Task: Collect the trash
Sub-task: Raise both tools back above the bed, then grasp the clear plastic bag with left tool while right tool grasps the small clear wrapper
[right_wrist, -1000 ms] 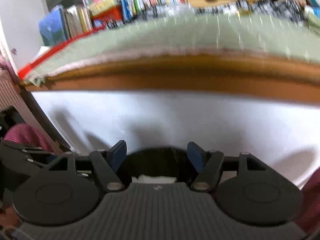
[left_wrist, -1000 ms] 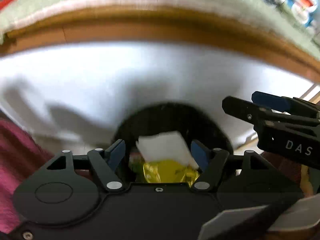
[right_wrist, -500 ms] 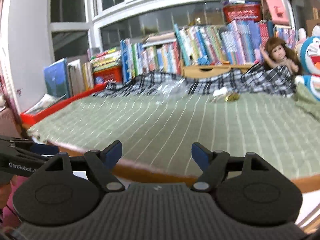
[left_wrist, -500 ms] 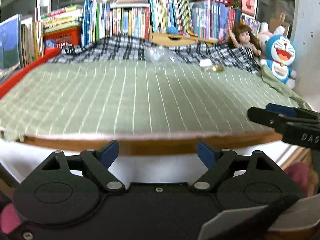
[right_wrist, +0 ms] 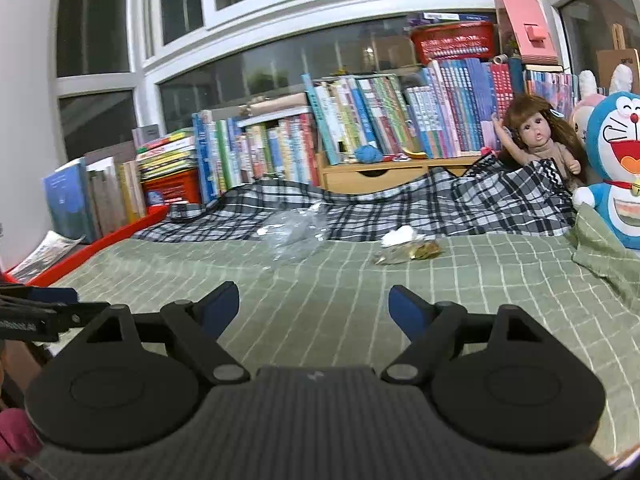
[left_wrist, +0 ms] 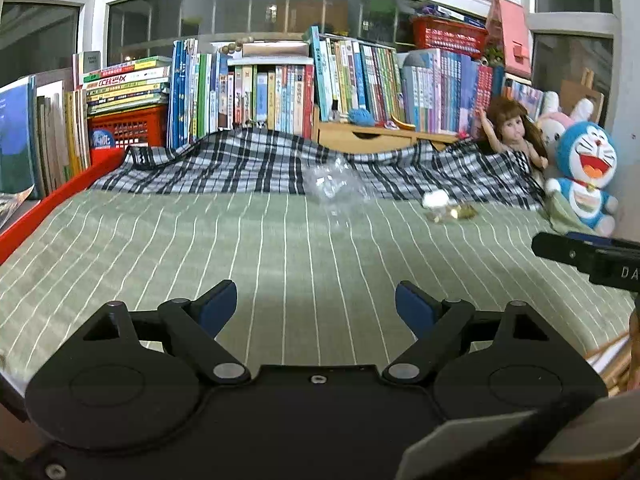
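Far across the green striped bed (left_wrist: pixel 280 248) lies a crumpled clear plastic wrapper (left_wrist: pixel 336 188) (right_wrist: pixel 296 232). To its right sit a white crumpled tissue (left_wrist: pixel 436 199) (right_wrist: pixel 398 236) and a gold foil wrapper (left_wrist: pixel 454 214) (right_wrist: pixel 412 253). My left gripper (left_wrist: pixel 316 306) is open and holds nothing, low over the near part of the bed. My right gripper (right_wrist: pixel 314 306) is open and holds nothing too, well short of the trash. The right gripper's side shows at the right edge of the left wrist view (left_wrist: pixel 588 256).
A black-and-white plaid blanket (left_wrist: pixel 260 168) lies bunched along the far side. Behind it stand rows of books (left_wrist: pixel 280 88), a red crate (left_wrist: pixel 128 128) and a wooden drawer box (left_wrist: pixel 368 140). A doll (left_wrist: pixel 512 132) and a blue plush toy (left_wrist: pixel 588 176) sit far right.
Both grippers have risen from a black bin by the bed's side, where a tissue and gold wrapper lay, and now face across the bed. Both stay open.
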Available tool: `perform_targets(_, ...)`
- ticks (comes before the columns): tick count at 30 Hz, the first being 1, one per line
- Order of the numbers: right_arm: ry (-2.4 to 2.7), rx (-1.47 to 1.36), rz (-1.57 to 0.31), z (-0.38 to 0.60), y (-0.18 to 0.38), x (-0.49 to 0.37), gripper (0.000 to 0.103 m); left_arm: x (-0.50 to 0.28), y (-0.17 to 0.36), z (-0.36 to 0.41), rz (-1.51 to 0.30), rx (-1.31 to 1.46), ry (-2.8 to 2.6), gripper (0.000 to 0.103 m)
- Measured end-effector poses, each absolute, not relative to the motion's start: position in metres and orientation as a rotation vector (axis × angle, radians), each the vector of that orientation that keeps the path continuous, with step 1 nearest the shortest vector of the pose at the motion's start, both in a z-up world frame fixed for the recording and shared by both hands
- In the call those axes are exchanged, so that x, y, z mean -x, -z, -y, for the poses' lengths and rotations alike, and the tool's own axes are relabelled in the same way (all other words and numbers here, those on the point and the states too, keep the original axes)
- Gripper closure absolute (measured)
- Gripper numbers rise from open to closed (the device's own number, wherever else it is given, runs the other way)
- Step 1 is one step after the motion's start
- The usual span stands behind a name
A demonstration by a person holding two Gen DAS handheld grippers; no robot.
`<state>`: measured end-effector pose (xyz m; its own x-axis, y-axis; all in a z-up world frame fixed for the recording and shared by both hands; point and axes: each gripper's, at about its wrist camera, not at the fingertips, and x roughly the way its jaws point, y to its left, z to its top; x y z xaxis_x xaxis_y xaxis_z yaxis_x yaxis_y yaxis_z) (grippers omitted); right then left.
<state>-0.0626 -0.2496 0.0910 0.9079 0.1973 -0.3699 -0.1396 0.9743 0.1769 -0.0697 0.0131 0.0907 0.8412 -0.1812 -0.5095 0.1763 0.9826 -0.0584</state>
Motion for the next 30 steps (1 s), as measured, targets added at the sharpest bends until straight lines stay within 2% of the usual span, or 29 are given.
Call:
perform_targets(10, -0.129, -0.111, -0.465, 0.265, -0.072, -0.01, 0.011, -0.029, -0.079, 0.003, -0.517, 0.052, 0.163, 0.017)
perform_targets(17, -0.076, -0.108, -0.504, 0.274, -0.053, -0.063, 0.008, -0.099, -0.058, 0.016, -0.502, 0.183, 0.137, 0.012)
perform_targets(24, -0.04, -0.14, -0.516, 0.281, -0.038, -0.109, 0.002, -0.166, -0.024, 0.039, -0.574, 0.234, 0.082, 0.01)
perform_targets(30, 0.001, -0.139, -0.551, 0.285, -0.02, -0.142, 0.002, -0.19, 0.004, 0.055, -0.644, 0.241, 0.091, 0.01)
